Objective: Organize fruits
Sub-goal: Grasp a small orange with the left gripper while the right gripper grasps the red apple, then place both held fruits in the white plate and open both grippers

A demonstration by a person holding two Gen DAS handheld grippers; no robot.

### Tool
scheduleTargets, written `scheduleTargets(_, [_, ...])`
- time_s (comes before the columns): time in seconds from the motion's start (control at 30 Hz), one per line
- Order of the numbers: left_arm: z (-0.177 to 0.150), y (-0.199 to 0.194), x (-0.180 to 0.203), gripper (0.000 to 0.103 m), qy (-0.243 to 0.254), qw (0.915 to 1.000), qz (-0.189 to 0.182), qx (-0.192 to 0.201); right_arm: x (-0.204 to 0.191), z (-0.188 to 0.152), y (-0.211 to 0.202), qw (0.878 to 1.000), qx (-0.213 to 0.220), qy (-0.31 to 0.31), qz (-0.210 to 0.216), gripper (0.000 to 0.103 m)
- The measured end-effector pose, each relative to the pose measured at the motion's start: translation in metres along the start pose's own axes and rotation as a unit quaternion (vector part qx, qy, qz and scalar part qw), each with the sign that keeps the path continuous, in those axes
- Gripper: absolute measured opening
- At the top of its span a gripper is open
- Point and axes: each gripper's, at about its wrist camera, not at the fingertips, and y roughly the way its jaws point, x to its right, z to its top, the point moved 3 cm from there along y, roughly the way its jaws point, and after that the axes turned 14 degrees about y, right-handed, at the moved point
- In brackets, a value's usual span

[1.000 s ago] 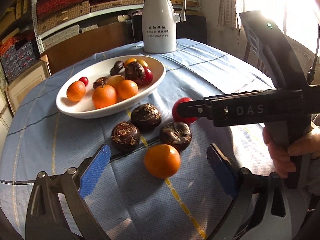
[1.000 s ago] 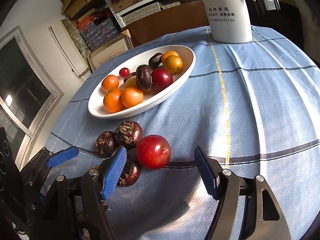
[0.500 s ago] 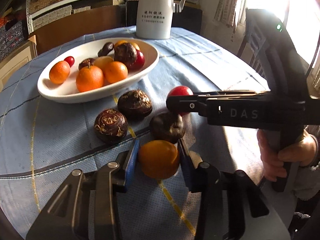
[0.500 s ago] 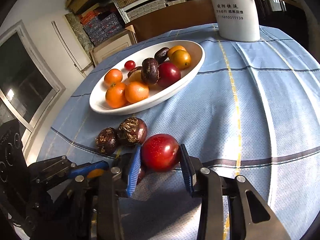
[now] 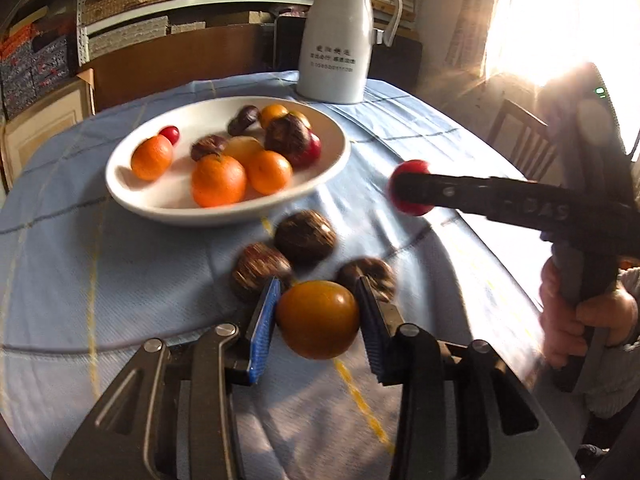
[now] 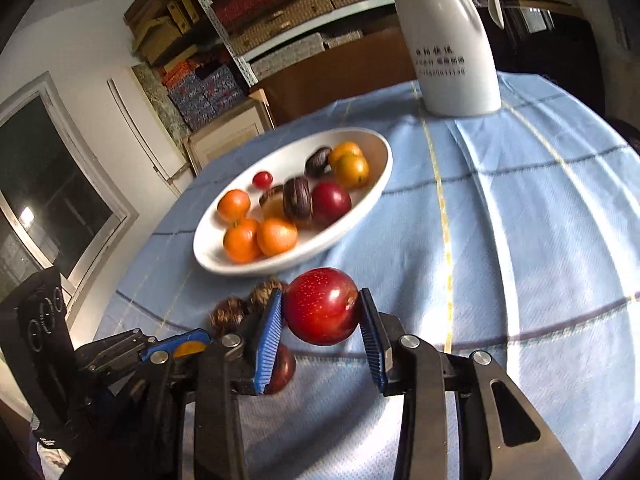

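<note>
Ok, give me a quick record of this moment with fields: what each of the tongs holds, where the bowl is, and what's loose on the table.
left tongs: shut on the orange fruit
right tongs: shut on the red fruit
white bowl: on the blue tablecloth, holding oranges, dark brown fruits and red ones
loose on the cloth: three dark brown fruits near the left tongs
behind the bowl: white jug, upright
image quality: motion blur in both views
</note>
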Motion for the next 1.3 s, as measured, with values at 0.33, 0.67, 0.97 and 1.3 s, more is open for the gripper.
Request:
scheduleTargets(0.33, [0.063,0.01,-0.084,0.038,-0.046,0.9954,0.081,0.023,-0.038,0.068,0.038,1.0,0.011,-0.009,0.001,0.038])
scheduleTargets(0.67, [0.073,0.058,-0.131,0.038,-0.068,0.9902,0.122,0.003,-0.056,0.098,0.104,0.999,-0.004,-0.035,-0.023,0.038])
scheduleTargets(0.97, [0.082,0.069,-0.126,0.038,-0.035,0.9841,0.173,0.017,-0.06,0.098,0.117,0.998,-0.008,-0.056,-0.033,0.038])
scheduleTargets(1.3, [0.082,0.074,-0.118,0.06,-0.015,0.979,0.202,0.021,-0.057,0.095,0.125,0.997,-0.017,-0.054,-0.045,0.04])
